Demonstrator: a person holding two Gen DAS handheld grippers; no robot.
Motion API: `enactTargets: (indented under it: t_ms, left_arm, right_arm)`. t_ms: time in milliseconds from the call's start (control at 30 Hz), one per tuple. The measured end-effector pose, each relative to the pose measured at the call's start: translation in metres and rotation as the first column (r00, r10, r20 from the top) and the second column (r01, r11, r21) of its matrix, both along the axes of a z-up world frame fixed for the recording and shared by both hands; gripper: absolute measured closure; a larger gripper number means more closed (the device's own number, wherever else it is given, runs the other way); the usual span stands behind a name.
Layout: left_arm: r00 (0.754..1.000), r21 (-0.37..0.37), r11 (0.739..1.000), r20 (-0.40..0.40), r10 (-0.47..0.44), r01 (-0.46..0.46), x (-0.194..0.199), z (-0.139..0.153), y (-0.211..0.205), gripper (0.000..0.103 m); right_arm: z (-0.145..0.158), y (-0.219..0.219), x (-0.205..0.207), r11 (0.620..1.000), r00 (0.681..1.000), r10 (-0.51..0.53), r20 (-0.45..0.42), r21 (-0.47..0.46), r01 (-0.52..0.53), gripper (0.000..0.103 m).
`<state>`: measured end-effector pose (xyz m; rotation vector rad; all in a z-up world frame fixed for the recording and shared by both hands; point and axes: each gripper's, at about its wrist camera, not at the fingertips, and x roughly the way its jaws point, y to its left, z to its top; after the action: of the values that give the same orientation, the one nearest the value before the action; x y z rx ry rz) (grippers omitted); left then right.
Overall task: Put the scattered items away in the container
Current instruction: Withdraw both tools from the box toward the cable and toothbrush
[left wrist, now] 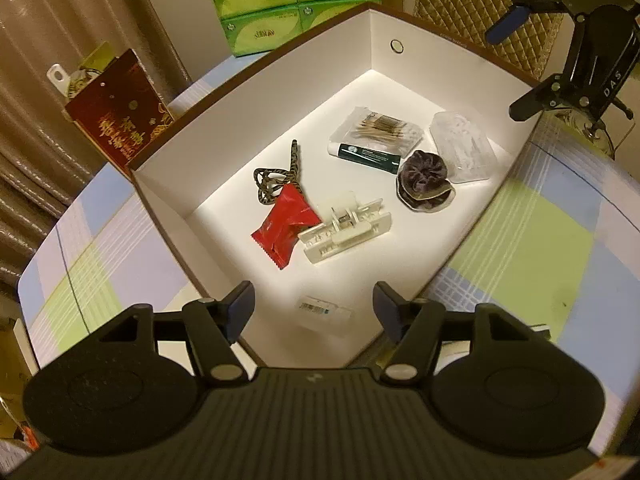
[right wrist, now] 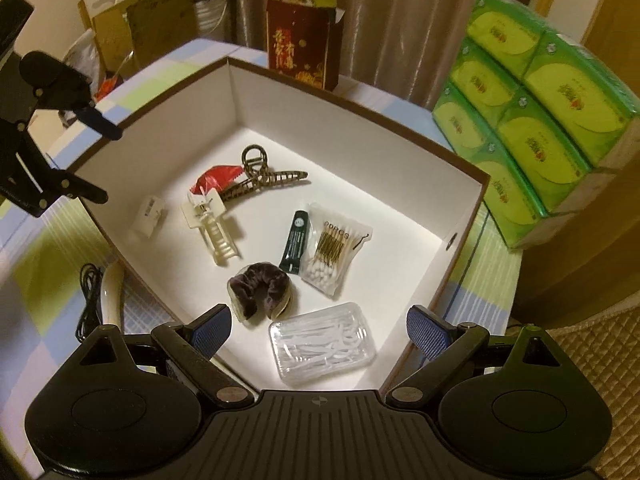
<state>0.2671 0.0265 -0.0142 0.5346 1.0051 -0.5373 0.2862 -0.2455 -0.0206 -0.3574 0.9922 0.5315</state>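
Box, white-walled brown-rimmed cardboard (right wrist: 360, 132), fills mid-frame, holding a cream plastic hair claw (right wrist: 214, 226). Left gripper (left wrist: 314, 310) and right gripper (right wrist: 320, 330) both gape empty.

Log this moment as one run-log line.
left gripper: open, empty | right gripper: open, empty | box: holds red packet, hair claws, scrunchie, swabs, tube, floss case
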Motion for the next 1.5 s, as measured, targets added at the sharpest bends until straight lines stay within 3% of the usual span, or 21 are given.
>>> enactTargets:
  t_ms: [433,733,933,1167,1233,1300,1367,1500]
  left_arm:
    - [0.99,-0.044,0.997,0.123,0.074,-0.069,-0.06,0.047,0.01,0.036]
    - [0.976,-0.105,0.988,0.174,0.131,-0.114,-0.126,0.054,0.023,0.033]
    - [0.954,-0.165,0.956,0.144,0.265,-0.241,-0.167,0.034,0.037,0.031]
    - [0.908,-0.211,0.891,0.038,0.418,-0.401,-0.2,-0.005,0.043,0.031]
    - [0.899,-0.21,0.881,0.019,0.437,-0.423,-0.206,-0.014,0.04,0.031]
    - [0.891,-0.206,0.872,0.002,0.454,-0.444,-0.209,-0.024,0.036,0.031]
    - [0.882,-0.198,0.863,-0.017,0.472,-0.465,-0.211,-0.034,0.033,0.031]
    - [0.861,-0.18,0.843,-0.061,0.504,-0.507,-0.209,-0.053,0.033,0.031]
  right_arm:
    - [0.04,-0.008,-0.052,0.993,0.989,-0.063,0.134,0.105,0.049,0.011]
    - [0.049,-0.01,-0.107,0.976,0.98,-0.079,0.181,0.217,0.039,0.011]
    - [0.029,-0.008,-0.147,0.962,0.986,-0.08,0.143,0.271,0.038,0.011]
    - [-0.015,0.005,-0.183,0.958,0.996,-0.074,0.049,0.281,0.057,0.012]
    - [-0.028,0.012,-0.19,0.959,0.997,-0.072,0.023,0.275,0.063,0.015]
    - [-0.042,0.02,-0.194,0.961,0.997,-0.072,-0.004,0.269,0.071,0.025]
    - [-0.055,0.028,-0.197,0.964,0.997,-0.071,-0.029,0.255,0.076,0.027]
    - [-0.072,0.04,-0.199,0.97,0.997,-0.062,-0.055,0.233,0.073,0.043]
